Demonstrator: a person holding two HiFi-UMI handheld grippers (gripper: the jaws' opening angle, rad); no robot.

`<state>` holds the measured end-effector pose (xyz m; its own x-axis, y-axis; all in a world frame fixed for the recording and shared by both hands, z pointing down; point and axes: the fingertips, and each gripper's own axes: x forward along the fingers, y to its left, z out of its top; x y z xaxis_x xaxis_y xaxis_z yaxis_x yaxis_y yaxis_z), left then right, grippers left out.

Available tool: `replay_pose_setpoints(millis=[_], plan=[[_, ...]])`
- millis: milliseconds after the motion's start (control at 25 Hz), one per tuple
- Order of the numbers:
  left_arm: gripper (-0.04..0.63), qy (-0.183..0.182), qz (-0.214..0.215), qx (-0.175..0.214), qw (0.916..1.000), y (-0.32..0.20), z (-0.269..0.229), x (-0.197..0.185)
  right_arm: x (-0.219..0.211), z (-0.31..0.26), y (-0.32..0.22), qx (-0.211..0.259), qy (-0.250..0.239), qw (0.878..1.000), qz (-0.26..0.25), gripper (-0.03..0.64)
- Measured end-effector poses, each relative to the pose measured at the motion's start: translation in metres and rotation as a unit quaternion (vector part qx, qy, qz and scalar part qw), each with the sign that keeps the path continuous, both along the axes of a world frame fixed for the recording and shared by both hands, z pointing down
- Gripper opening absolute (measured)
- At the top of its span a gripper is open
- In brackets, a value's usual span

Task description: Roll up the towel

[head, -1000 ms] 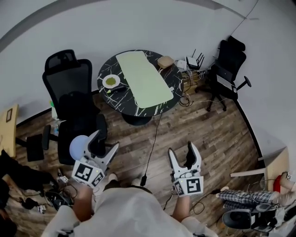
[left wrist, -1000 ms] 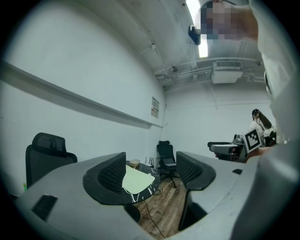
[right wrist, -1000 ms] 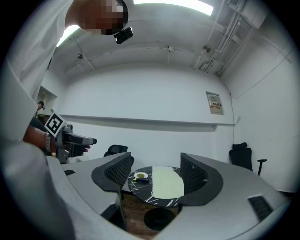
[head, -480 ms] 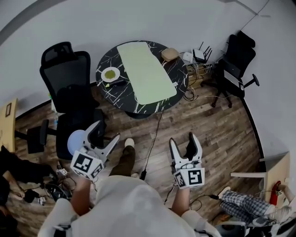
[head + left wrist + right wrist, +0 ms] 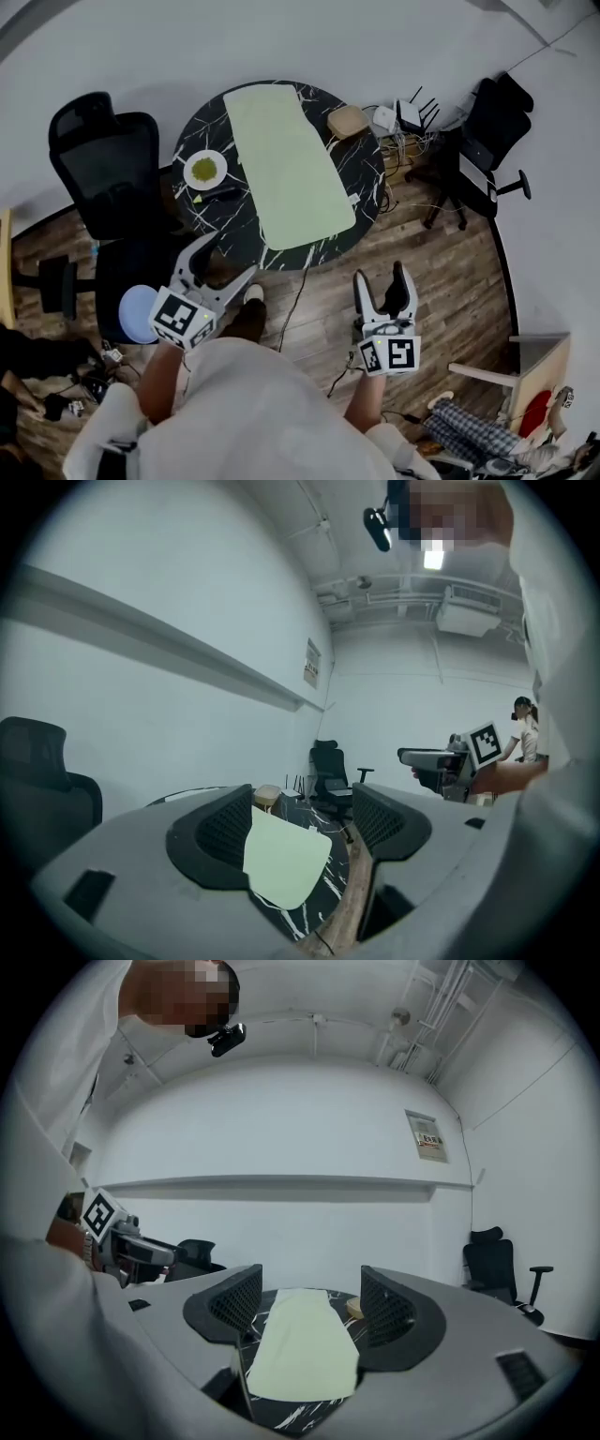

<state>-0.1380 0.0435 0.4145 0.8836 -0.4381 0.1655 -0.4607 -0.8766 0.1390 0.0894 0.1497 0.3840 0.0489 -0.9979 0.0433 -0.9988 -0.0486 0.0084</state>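
Observation:
A pale green towel [image 5: 286,162] lies flat and unrolled across the round black marble table [image 5: 361,159]. It also shows ahead between the jaws as the towel [image 5: 284,862] in the left gripper view and the towel [image 5: 304,1344] in the right gripper view. My left gripper [image 5: 220,264] is open, held in the air just short of the table's near edge. My right gripper [image 5: 385,287] is open too, over the wooden floor a little short of the table. Neither holds anything.
On the table sit a white plate with something green [image 5: 205,170], a dark object beside it and a tan box [image 5: 347,122]. A black office chair [image 5: 103,178] stands left, another chair [image 5: 487,141] right. Cables [image 5: 302,281] trail across the floor; routers and wires clutter the area behind the table.
The person has stepped towards the table, which now sits nearer and larger in the head view. Both grippers came forward with them and stayed open.

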Motion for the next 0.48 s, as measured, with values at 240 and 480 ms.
replay_pose_setpoints(millis=[240, 480], plan=[[0.310, -0.021, 0.001, 0.010, 0.9997, -0.079, 0.000, 0.041, 0.045, 0.011, -0.065, -0.022, -0.009, 1.000, 0.008, 0.288], [0.310, -0.027, -0.033, -0.023, 0.9988, -0.104, 0.011, 0.076, 0.084, 0.022, -0.120, -0.044, -0.003, 0.998, -0.045, 0.288]])
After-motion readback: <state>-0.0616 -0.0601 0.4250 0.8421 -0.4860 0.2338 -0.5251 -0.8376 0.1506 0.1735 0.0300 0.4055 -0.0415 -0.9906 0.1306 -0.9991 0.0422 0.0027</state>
